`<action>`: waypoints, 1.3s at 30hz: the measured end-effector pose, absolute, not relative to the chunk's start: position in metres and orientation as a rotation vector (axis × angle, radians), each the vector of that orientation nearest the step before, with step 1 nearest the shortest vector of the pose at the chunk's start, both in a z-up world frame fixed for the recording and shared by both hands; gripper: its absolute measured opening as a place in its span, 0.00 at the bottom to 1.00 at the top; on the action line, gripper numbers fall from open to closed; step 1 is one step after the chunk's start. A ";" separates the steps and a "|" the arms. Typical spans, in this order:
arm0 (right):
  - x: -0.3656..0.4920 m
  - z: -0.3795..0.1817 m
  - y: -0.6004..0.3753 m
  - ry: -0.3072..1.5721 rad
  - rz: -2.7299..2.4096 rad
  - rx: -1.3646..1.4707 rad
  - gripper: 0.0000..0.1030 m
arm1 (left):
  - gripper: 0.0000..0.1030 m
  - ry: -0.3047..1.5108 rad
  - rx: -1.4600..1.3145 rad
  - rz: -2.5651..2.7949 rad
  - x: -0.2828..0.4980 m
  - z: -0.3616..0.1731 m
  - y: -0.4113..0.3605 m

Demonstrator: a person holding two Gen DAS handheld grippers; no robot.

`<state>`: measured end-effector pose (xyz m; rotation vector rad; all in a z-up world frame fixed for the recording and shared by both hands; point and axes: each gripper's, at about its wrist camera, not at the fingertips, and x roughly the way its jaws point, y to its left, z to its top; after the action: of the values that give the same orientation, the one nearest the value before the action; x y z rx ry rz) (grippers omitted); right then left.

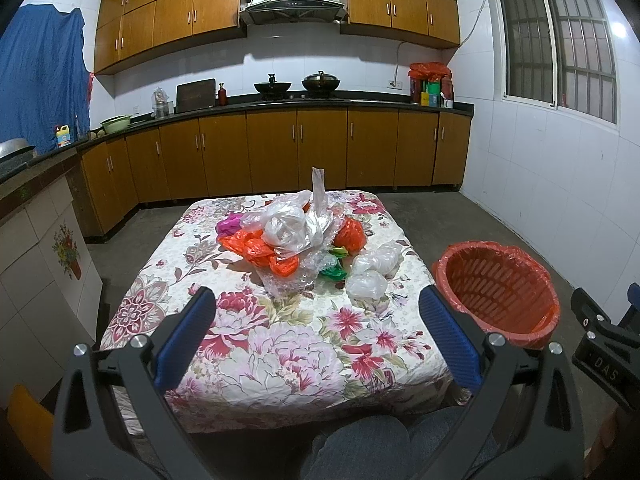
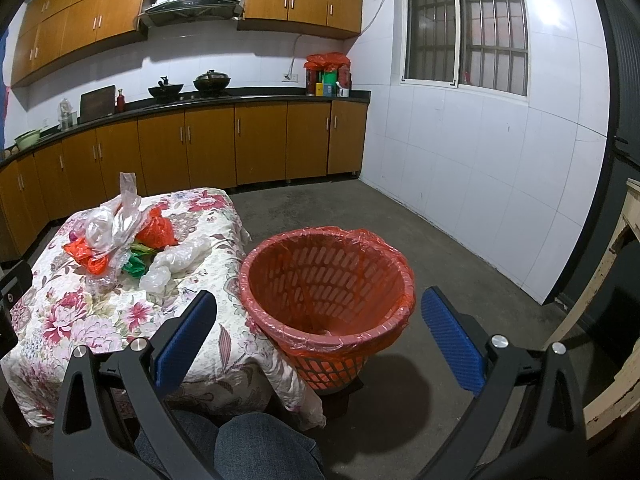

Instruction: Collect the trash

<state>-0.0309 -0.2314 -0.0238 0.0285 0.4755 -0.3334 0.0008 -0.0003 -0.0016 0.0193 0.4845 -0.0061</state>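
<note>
A heap of crumpled plastic bags [image 1: 298,240], clear, orange, green and pink, lies on the far half of a table with a floral cloth [image 1: 280,340]; it also shows in the right wrist view [image 2: 128,244]. An orange slatted waste basket [image 1: 498,292] lined with an orange bag stands right of the table, seen close in the right wrist view [image 2: 328,292]. My left gripper [image 1: 316,304] is open and empty, above the table's near half. My right gripper [image 2: 320,308] is open and empty, held before the basket; its body shows in the left wrist view [image 1: 604,340].
Wooden base cabinets with a dark counter [image 1: 296,108] run along the back and left walls. A white tiled wall with a barred window [image 2: 464,24] stands right. Bare concrete floor [image 2: 420,248] lies around the basket. The person's knee [image 2: 260,448] is below.
</note>
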 end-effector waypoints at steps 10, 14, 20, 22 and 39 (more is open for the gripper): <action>-0.031 -0.025 -0.232 0.476 -0.334 0.028 0.98 | 0.96 0.485 0.020 -0.005 0.001 -0.002 -0.001; -0.030 -0.026 -0.232 0.476 -0.334 0.029 0.98 | 0.96 0.486 0.020 -0.006 0.001 -0.003 -0.001; -0.031 -0.025 -0.233 0.477 -0.335 0.030 0.98 | 0.96 0.487 0.019 -0.006 0.001 -0.003 -0.001; -0.031 -0.025 -0.233 0.478 -0.333 0.028 0.98 | 0.96 0.488 0.019 -0.005 0.001 -0.004 -0.001; 0.064 -0.045 -0.180 0.558 -0.095 0.005 0.98 | 0.96 0.554 -0.068 0.155 0.046 -0.032 0.070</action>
<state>0.0644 -0.1802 -0.0453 0.0047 0.5584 -0.0946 0.0463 0.0705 -0.0321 -0.0683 0.5543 0.1546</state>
